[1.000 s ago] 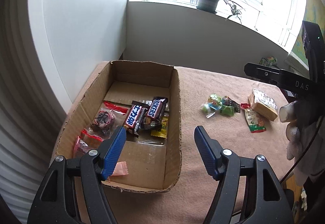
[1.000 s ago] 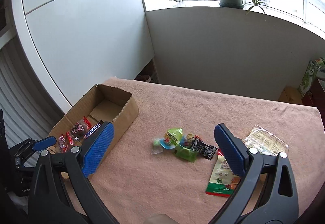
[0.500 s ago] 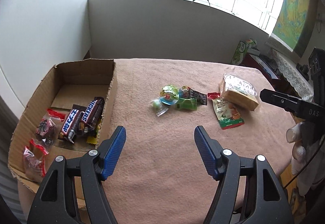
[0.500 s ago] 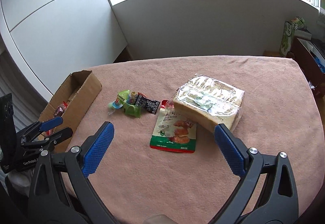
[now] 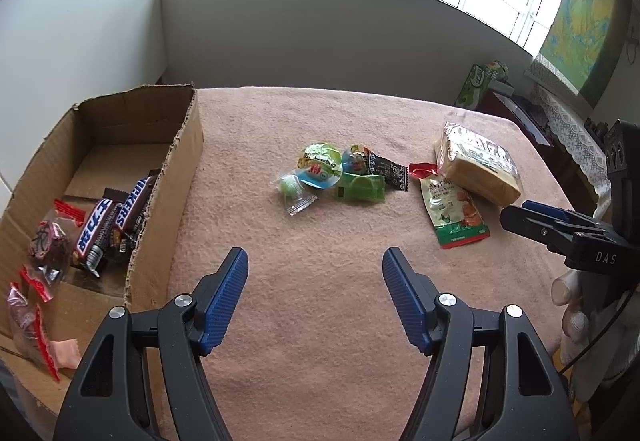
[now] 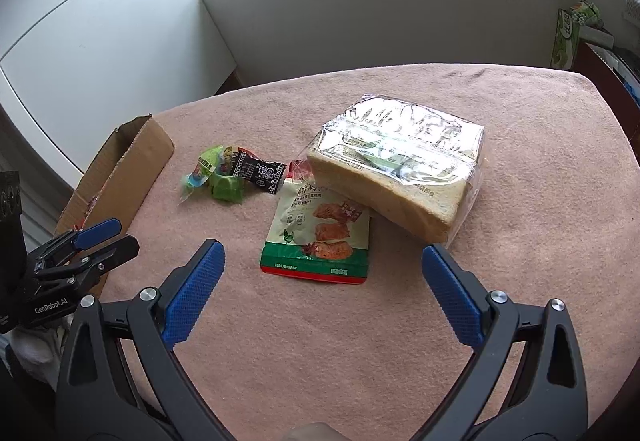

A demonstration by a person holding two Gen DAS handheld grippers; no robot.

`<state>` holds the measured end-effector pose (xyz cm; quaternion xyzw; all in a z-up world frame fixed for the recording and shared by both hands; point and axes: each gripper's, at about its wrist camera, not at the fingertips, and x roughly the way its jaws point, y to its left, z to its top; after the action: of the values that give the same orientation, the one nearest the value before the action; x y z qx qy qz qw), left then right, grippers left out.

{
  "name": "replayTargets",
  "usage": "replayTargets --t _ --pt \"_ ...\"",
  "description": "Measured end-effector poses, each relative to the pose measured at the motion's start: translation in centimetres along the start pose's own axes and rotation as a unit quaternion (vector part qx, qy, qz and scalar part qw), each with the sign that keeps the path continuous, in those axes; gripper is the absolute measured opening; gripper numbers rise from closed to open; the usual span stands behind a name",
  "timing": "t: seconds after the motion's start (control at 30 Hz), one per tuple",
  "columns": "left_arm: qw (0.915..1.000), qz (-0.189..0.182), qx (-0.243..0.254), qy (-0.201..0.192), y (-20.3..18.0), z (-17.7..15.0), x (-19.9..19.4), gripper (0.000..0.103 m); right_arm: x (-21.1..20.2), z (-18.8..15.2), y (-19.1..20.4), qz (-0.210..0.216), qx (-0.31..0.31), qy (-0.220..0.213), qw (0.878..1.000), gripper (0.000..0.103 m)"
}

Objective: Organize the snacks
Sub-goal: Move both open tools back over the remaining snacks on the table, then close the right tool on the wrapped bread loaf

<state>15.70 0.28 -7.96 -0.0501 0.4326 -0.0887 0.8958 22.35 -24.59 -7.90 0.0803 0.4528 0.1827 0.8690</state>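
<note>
Cardboard box (image 5: 188, 145) is cut off at left; bars (image 5: 116, 217) and half-hidden red sweets (image 5: 36, 325) are held inside. Bread (image 6: 400, 169), pouch (image 6: 320, 237) and sweets (image 5: 340, 173) are left on cloth (image 5: 320, 321). Both grippers (image 5: 315, 283) (image 6: 323, 279) are spread, empty.

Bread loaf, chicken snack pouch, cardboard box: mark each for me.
Bread loaf (image 6: 400, 165): right wrist view, on the clear wrapper over its top face.
Chicken snack pouch (image 6: 320, 229): right wrist view, on the printed front, mid-pouch.
Cardboard box (image 5: 182, 169): left wrist view, on its right side wall.
</note>
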Motion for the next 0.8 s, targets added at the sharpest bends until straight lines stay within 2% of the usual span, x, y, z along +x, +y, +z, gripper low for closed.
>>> replayTargets --t 0.2,0.43,0.53,0.63,0.8 --pt "1.0000 -0.005 0.001 0.002 -0.6 0.1 0.7 0.070 -2.1 1.2 -0.8 0.011 -0.004 -0.034 0.999 0.101" --pt "0.9993 -0.036 -0.003 0.008 -2.6 0.2 1.4 0.070 -4.3 5.2 -4.0 0.013 0.004 -0.070 0.997 0.101" --pt "0.9984 -0.056 -0.006 0.006 -3.9 0.3 1.5 0.070 -3.3 6.7 -6.4 -0.002 0.019 -0.064 0.998 0.100" --pt "0.9969 -0.078 -0.014 0.000 -5.3 0.3 1.6 0.070 -1.8 7.8 -8.9 0.008 0.043 -0.044 0.998 0.088" --pt "0.9944 -0.105 -0.003 0.009 -8.2 0.8 3.0 0.070 0.7 8.9 -11.1 0.050 0.067 -0.011 0.996 0.084"
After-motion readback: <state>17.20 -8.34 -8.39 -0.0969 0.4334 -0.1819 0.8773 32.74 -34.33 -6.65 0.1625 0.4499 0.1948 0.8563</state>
